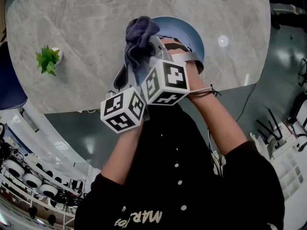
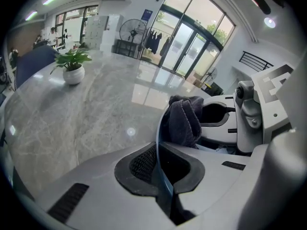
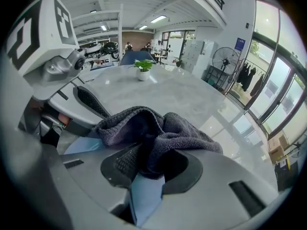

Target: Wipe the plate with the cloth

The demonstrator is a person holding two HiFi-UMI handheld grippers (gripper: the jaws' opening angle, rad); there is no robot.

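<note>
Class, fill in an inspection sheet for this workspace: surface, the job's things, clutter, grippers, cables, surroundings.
Surface: round grey marbled table, shiny.
Job's things: blue plate, gripped at its rim; dark cloth bunched beside it.
Clutter: small potted plant, away from the work.
Grippers: left gripper shut on the plate's rim; right gripper shut on the cloth.
Cables: thin dark line by the table's edge, possibly a cable.
Surroundings: glass doors, standing fan.
</note>
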